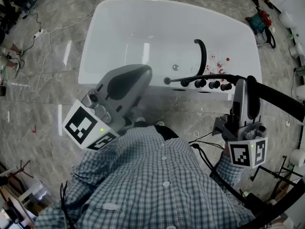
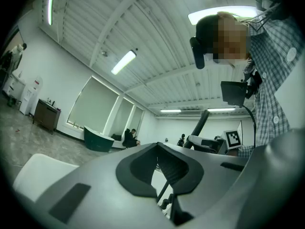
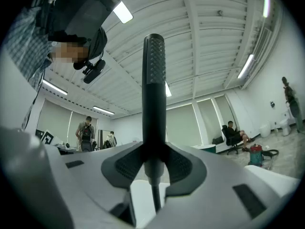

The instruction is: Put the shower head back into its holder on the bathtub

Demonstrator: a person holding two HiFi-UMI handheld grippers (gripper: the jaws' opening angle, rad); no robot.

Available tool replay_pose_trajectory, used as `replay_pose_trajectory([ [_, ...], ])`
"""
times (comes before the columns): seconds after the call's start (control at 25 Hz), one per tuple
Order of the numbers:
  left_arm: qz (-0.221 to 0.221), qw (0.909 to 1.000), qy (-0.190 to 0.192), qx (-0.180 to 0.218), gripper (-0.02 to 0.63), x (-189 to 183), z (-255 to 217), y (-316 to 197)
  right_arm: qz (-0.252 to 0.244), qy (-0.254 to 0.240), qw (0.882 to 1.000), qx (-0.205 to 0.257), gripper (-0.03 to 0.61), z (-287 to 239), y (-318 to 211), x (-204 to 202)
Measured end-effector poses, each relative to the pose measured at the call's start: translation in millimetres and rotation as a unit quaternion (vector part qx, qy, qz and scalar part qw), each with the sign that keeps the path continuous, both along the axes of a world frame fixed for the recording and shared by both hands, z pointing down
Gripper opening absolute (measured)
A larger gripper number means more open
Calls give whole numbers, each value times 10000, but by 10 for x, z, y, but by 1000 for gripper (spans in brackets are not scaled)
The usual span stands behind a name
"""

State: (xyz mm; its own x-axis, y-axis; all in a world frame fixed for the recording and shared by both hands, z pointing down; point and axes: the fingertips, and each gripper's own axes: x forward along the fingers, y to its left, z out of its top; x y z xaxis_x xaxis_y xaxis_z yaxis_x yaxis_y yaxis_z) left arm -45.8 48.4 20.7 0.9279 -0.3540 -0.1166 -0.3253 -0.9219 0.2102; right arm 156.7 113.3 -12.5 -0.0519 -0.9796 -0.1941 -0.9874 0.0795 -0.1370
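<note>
The black shower head (image 3: pixel 154 75) runs off the head view's right edge, so its far end is cut off. It hangs over the bathtub's (image 1: pixel 119 27) near rim, beside the knobs (image 1: pixel 207 84). The marker cube (image 1: pixel 247 152) bears black-and-white square patterns. The right gripper (image 3: pixel 153 168) pinches the shower head's handle. The left gripper (image 2: pixel 160 171), in front of that rim, is slightly spread with nothing between its jaws.

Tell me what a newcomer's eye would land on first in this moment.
A white bathtub fills the top of the head view, with a black curved spout on its near rim. The right gripper is clamped on a black stick-shaped shower head, which reaches leftward above a row of black knobs. The left gripper, at left, is open and empty.
</note>
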Motion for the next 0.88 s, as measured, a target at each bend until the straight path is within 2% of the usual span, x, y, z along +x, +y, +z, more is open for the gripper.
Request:
replay_pose_trajectory([
  [0.24,40,9999,-83,73,9,27,-19,-7,-14,229,9996,-188,137,18,-57,-45],
  [0.56,116,9998,-142,115,9,53,1,61,-89,281,9993,-251,137,50,-48,-95],
  [0.88,-129,9998,-98,119,9,45,-18,-50,-164,306,9989,-311,137,65,-52,-133],
])
